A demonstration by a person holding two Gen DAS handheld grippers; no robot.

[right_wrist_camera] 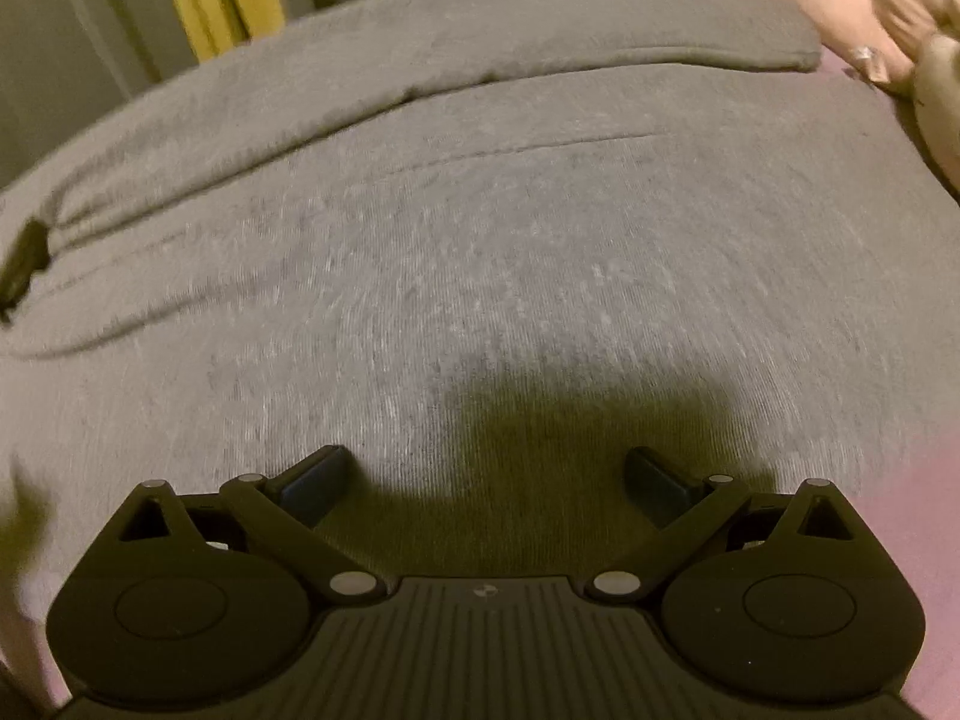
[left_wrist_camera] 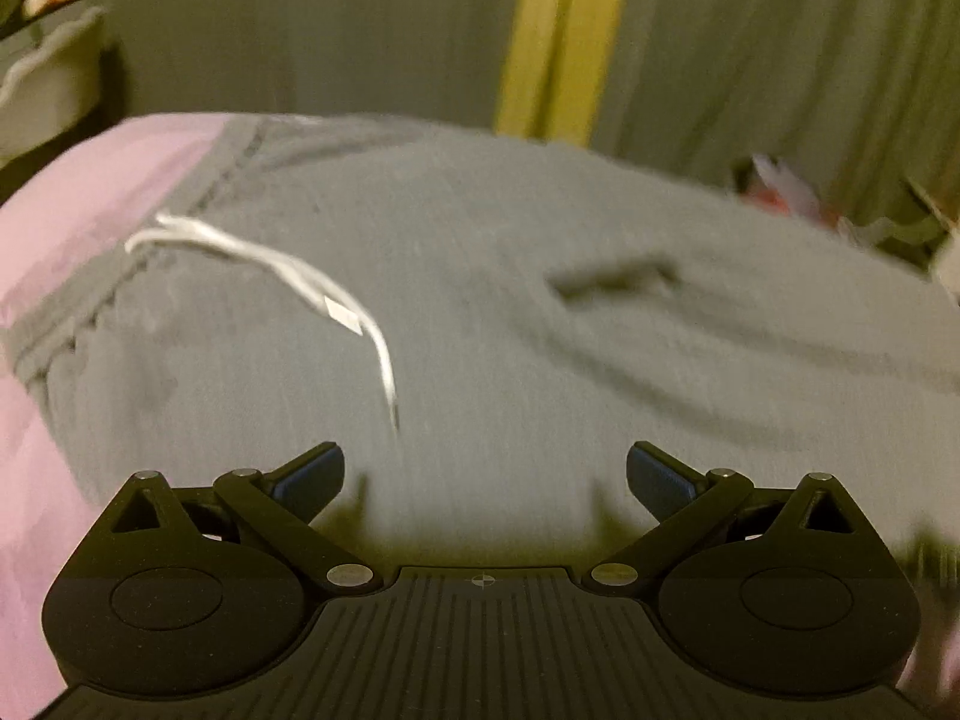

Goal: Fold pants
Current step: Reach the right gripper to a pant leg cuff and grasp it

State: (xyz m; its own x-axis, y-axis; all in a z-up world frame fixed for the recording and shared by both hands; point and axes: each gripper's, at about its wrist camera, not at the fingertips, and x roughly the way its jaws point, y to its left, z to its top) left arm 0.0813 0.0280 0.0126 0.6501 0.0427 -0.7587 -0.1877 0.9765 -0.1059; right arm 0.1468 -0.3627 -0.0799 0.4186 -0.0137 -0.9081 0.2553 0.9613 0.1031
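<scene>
Nearest the cameras, the left hand-held gripper (left_wrist_camera: 485, 480) and the right hand-held gripper (right_wrist_camera: 487, 483) both hang with fingers spread wide and nothing between them, just above the grey pants (right_wrist_camera: 480, 240). The pants lie spread on a pink sheet (left_wrist_camera: 72, 204), waistband and white drawstring (left_wrist_camera: 288, 276) toward the left, one leg lapped over the other farther off. This looks like the reach-in before a fold: next, each gripper probably needs to drop to the near edge and pinch the cloth. Beyond hang a grey curtain (left_wrist_camera: 336, 30) and a yellow strip (left_wrist_camera: 558, 36). Motion blur smears the far clutter, and the hems are cut off.
</scene>
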